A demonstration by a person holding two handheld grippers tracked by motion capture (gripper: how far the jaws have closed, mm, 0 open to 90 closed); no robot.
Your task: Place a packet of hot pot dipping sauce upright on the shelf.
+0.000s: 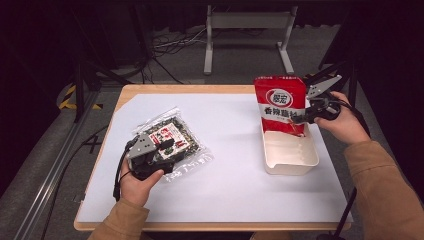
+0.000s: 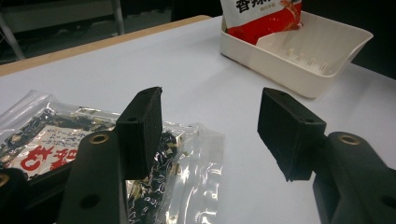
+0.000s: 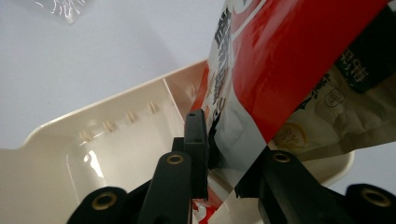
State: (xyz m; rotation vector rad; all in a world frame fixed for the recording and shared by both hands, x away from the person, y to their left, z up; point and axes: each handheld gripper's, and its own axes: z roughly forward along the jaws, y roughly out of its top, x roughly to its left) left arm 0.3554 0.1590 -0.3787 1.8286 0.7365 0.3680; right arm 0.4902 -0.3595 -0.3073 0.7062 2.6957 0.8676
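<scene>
Two grippers: both busy around the white tray [image 1: 290,162]
Right gripper [image 1: 306,116]: clamped on the red snack pouch [image 1: 281,102], jaws pinching its edge
Red snack pouch: upright, bottom end inside the tray's far part
Left gripper [image 1: 159,150]: jaws apart, nothing between them, well left of the tray
Clear seaweed packet [image 1: 172,140]: flat on the worktop [image 1: 225,195], under the left gripper

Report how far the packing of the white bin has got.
Done: nothing lies flat in the white rectangular plastic bin yet. In hand: the right gripper is clamped on the red printed snack pouch, which stands upright with its lower end inside the bin's far end. Left: the clear plastic packet of dark snacks lies on the white table sheet, with the left gripper open over it, not gripping.
</scene>
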